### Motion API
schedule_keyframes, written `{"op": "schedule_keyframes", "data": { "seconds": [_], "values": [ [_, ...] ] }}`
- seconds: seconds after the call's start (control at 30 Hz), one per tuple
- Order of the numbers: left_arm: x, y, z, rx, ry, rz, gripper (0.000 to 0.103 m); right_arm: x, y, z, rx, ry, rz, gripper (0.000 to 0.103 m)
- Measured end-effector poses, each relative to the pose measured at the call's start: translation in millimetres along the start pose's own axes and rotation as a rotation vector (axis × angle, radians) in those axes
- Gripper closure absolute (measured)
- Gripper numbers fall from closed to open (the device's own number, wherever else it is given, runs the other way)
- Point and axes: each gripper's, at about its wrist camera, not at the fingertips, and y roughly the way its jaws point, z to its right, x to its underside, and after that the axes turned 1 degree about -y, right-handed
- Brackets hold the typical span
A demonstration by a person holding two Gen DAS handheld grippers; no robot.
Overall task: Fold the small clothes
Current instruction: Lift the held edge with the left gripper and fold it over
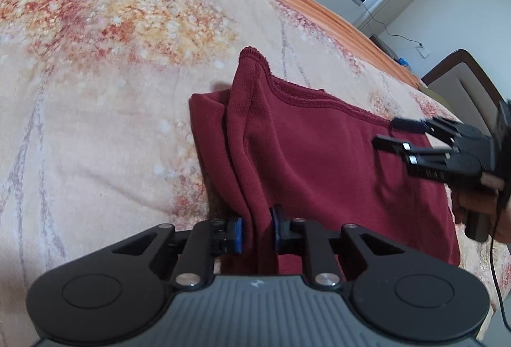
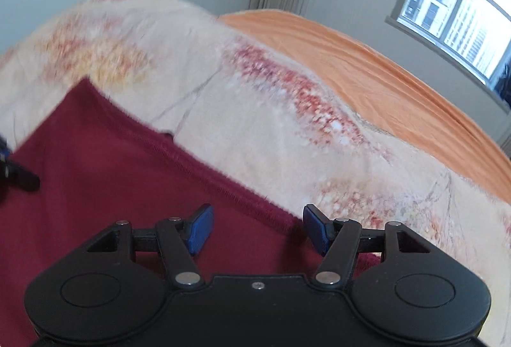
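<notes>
Left gripper (image 1: 256, 230) pinches a raised ridge of the dark red knit garment (image 1: 319, 155), pads pressing the bunched fold. Right gripper (image 2: 258, 227) hangs wide and holds nothing, hemmed edge just ahead between its jaws. Garment spreads from the left tongs out toward the right ones, lying on a floral blanket (image 1: 111, 75). Judged soft, light, limp, prone to sag; best taken at the stitched hem or corners. Ribbed weave, already doubled in part.
</notes>
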Motion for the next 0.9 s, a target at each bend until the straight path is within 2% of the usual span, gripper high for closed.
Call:
{"op": "schedule_keyframes", "data": {
  "seconds": [0.1, 0.17, 0.27, 0.33, 0.43, 0.5, 0.53, 0.57, 0.63, 0.67, 0.77, 0.9],
  "values": [
    [-0.7, 1.4, -1.9, -0.006, -0.013, -0.004, 0.075, 23.1, -17.9, -19.2, -0.014, -0.04, -0.024, 0.039],
    [-1.1, -1.9, -2.3, -0.009, -0.018, -0.001, 0.067, 44.5, -41.6, -32.3, -0.038, -0.042, -0.026, 0.038],
    [1.0, -8.2, -5.8, -0.011, -0.02, 0.008, 0.061, 74.1, -80.5, -47.4, -0.063, -0.012, -0.017, 0.037],
    [2.4, -4.8, -13.5, 0.012, -0.044, -0.015, 0.061, 87.6, -99.4, -51.3, -0.094, 0.037, -0.008, 0.035],
    [1.0, 4.8, -29.5, 0.092, -0.127, -0.048, 0.053, 101.2, -119.3, -55.1, -0.14, 0.107, 0.004, 0.035],
    [-0.7, 9.8, -38.7, 0.141, -0.176, -0.053, 0.052, 104.1, -127.3, -57.0, -0.143, 0.12, 0.008, 0.035],
    [-1.2, 10.7, -41.3, 0.156, -0.19, -0.052, 0.053, 103.8, -129.6, -57.0, -0.144, 0.127, 0.01, 0.035],
    [-1.6, 11.0, -41.0, 0.156, -0.189, -0.05, 0.06, 103.4, -131.0, -56.5, -0.141, 0.132, 0.011, 0.035],
    [-1.8, 8.3, -32.4, 0.108, -0.134, -0.054, 0.073, 101.9, -131.3, -55.7, -0.115, 0.129, 0.008, 0.035],
    [-1.4, 5.8, -27.0, 0.093, -0.111, -0.054, 0.084, 101.5, -130.8, -54.9, -0.095, 0.122, 0.007, 0.036],
    [-2.5, -5.3, -7.9, 0.049, -0.075, -0.043, 0.088, 97.1, -123.8, -51.1, -0.058, 0.115, 0.014, 0.037],
    [-8.9, -20.9, 16.0, 0.029, -0.038, -0.031, 0.089, 84.7, -106.0, -49.7, -0.003, 0.113, 0.039, 0.038]
  ]
}}
